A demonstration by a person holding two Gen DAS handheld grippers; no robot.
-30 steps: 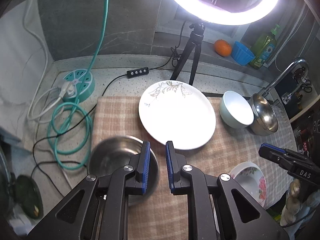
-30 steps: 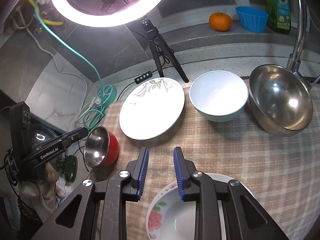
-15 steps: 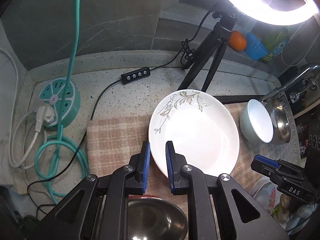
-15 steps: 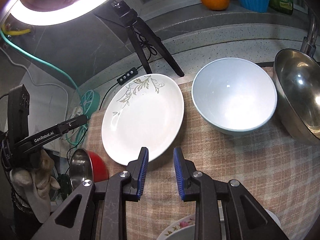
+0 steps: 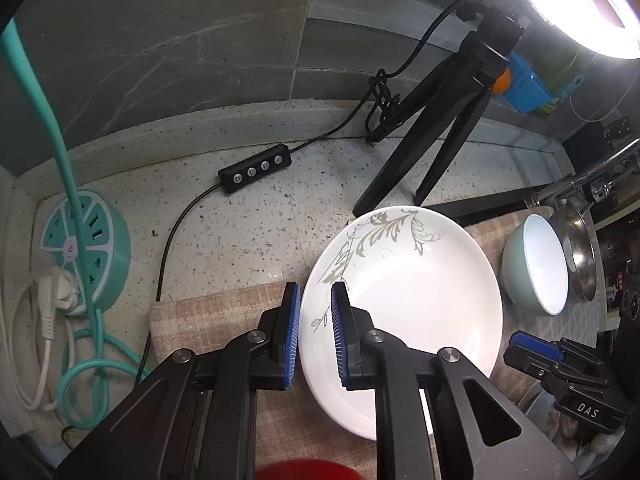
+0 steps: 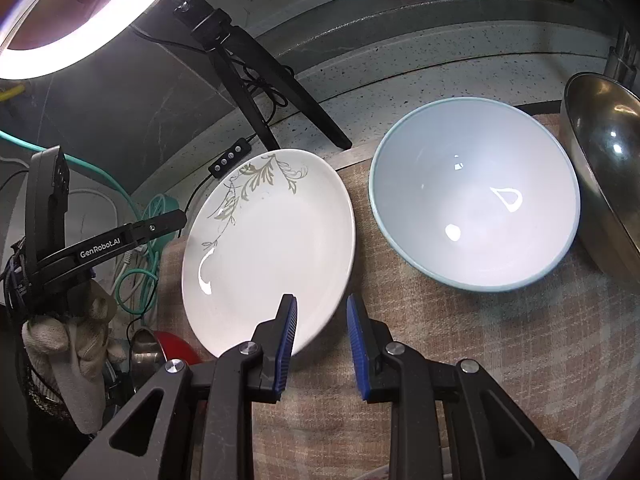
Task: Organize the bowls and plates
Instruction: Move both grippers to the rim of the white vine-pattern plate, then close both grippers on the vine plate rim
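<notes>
Sorting barely begun: every dish lies apart on the checked cloth.

Left tool (image 5: 316,320) hangs over the near-left rim of the white plate (image 5: 404,312), its blue pads a narrow gap apart with the rim showing between them but not pinched, so it holds nothing; a red bowl (image 5: 308,470) peeks out below it. Right tool (image 6: 320,332) stands just beside the plate's near-right edge, its pads a little wider apart and empty, one pad over the rim and the other over the cloth (image 6: 460,320). Ahead and to the right of that tool sits the pale blue bowl (image 6: 476,204), and farther right the steel bowl (image 6: 604,168), both alone. By my reading nothing is stacked yet: lifting the plate looks like the first step, and gathering the bowls is still to do.
</notes>
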